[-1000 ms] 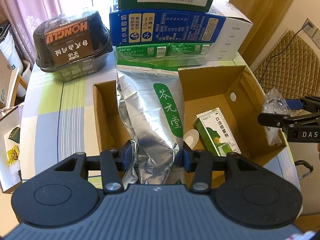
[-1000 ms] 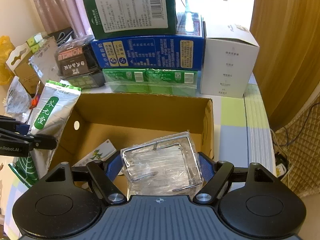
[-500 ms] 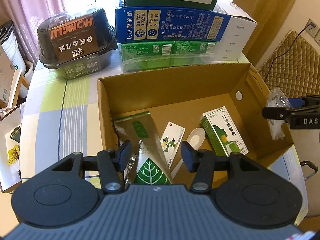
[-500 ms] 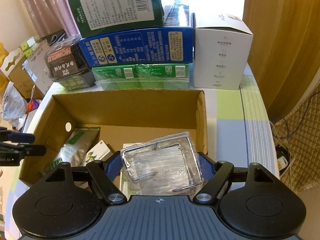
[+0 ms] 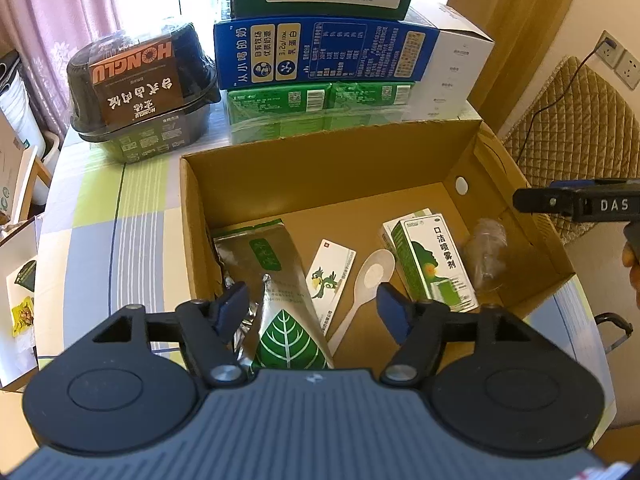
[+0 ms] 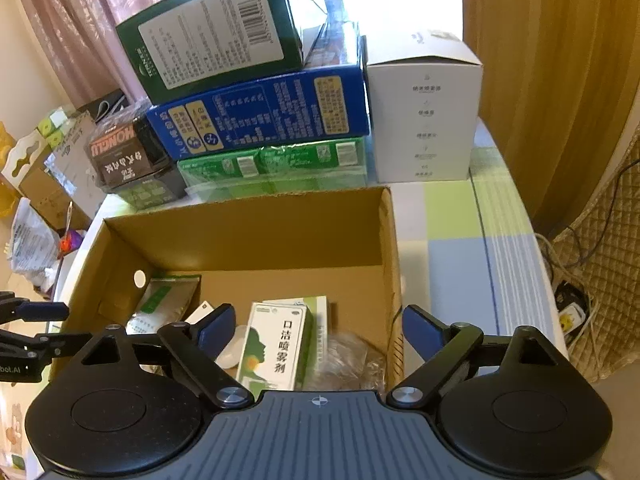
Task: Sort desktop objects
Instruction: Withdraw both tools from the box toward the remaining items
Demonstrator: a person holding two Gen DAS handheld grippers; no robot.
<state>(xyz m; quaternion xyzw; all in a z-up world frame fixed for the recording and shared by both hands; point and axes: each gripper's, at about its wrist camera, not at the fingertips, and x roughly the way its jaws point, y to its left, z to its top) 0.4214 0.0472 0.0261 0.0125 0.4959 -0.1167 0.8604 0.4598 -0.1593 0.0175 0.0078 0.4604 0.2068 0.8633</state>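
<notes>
Left wrist view: the left hand-held gripper hovered over the near edge of the carton, jaws wide and holding nothing. Inside the carton lay the foil pouch at 7 o'clock, the card and the spoon near the middle, the spray box at 4 o'clock, and the clear bag just beside it against the right wall. The right hand-held gripper showed at 3 o'clock, outside the carton's rim. The carton sat on the counter.

Right wrist view: the right hand-held gripper stood wide and empty above the carton. The spray box lay straight below, the clear bag touching it at 5 o'clock, blurred. The foil pouch lay at 9 o'clock.
</notes>
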